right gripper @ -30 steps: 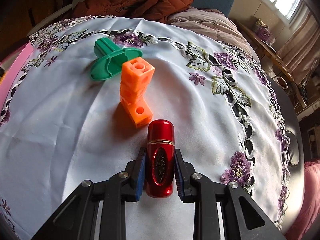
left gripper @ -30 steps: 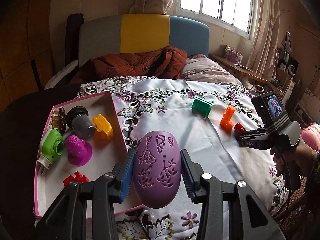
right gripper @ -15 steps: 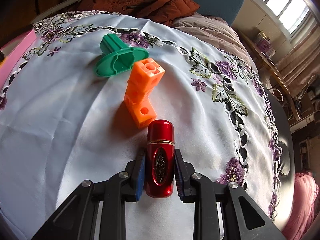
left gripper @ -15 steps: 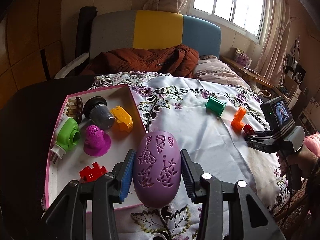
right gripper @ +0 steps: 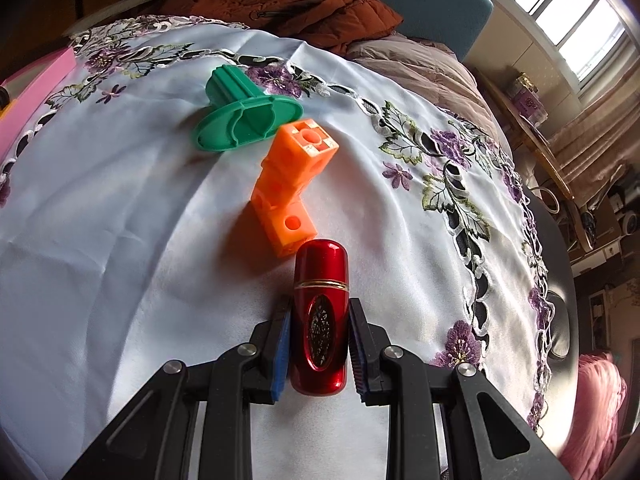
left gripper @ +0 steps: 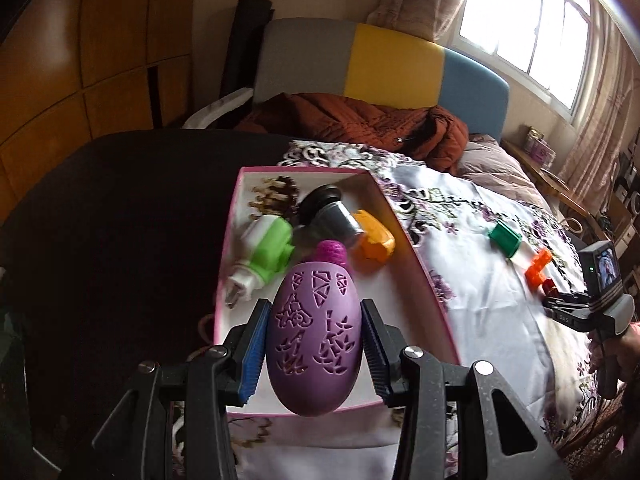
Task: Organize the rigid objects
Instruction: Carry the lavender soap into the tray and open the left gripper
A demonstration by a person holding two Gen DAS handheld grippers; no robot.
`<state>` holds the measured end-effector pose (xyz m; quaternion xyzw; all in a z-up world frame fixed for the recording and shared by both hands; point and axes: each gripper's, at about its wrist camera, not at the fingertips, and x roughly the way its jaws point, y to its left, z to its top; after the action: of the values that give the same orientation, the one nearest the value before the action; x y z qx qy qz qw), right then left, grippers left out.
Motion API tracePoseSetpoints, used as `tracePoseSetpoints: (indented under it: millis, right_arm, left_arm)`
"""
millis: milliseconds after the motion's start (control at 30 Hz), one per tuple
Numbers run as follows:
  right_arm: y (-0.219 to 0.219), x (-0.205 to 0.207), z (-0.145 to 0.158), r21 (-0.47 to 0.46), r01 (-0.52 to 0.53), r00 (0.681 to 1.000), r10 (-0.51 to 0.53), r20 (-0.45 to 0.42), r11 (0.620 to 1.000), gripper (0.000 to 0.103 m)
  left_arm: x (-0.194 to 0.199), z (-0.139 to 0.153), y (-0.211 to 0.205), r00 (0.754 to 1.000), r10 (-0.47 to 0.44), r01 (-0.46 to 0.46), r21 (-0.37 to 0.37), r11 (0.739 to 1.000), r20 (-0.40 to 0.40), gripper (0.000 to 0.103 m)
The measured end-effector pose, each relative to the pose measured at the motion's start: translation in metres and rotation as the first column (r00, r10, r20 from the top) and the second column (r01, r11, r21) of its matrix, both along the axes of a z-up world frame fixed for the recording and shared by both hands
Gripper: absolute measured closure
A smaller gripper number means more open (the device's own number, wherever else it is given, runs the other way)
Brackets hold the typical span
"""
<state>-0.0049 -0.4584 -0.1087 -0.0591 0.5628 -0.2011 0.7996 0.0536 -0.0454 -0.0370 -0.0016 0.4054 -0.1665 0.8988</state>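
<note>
You had several things in the pink tray [left gripper: 416,248]; your left tongs [left gripper: 314,340] gripped a purple egg [left gripper: 314,332] above it, your right tongs [right gripper: 319,344] clamped a red tube [right gripper: 320,316], and a green spool [right gripper: 244,120] and orange block [right gripper: 290,188] lay outside the tray.

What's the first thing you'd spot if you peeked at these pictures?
The big purple egg-shaped shell with cut-out patterns, clamped in the left gripper over the pink-edged tray of small toys. Next, the shiny red capsule-shaped case pinched in the right gripper, just in front of the orange block piece on the flowered cloth.
</note>
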Motion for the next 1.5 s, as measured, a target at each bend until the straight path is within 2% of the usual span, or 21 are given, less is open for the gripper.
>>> tracePoseSetpoints:
  millis: [167, 300, 733, 900, 1300, 1500]
  right_arm:
    - [-0.002, 0.0, 0.0, 0.012, 0.008, 1.0, -0.008, 0.003, 1.0, 0.077]
    - [-0.002, 0.0, 0.001, 0.012, 0.009, 1.0, -0.009, 0.003, 1.0, 0.077]
    - [-0.001, 0.0, 0.0, 0.007, 0.006, 1.0, -0.006, 0.002, 1.0, 0.077]
    - [-0.001, 0.0, 0.0, 0.005, 0.004, 1.0, -0.004, 0.002, 1.0, 0.076]
    - [0.0, 0.0, 0.0, -0.008, -0.003, 1.0, 0.003, 0.0, 1.0, 0.076]
    - [0.001, 0.0, 0.0, -0.014, -0.003, 1.0, 0.003, -0.002, 1.0, 0.077]
  left_arm:
    - [0.012, -0.017, 0.027, 0.996, 0.052, -0.053, -0.018, 0.998, -0.068, 0.059]
    - [0.016, -0.028, 0.025, 0.993, 0.047, -0.051, -0.031, 0.998, -0.108, 0.059]
    - [0.05, -0.062, -0.005, 0.989, 0.008, 0.003, 0.073, 0.997, -0.146, 0.059]
    - [0.042, -0.057, -0.007, 0.994, -0.001, 0.01, 0.085, 0.996, -0.105, 0.058]
    - [0.016, -0.024, -0.005, 0.998, 0.058, -0.059, 0.13, 0.99, 0.008, 0.058]
    - [0.008, -0.01, -0.002, 0.996, 0.08, -0.085, 0.127, 0.988, 0.045, 0.058]
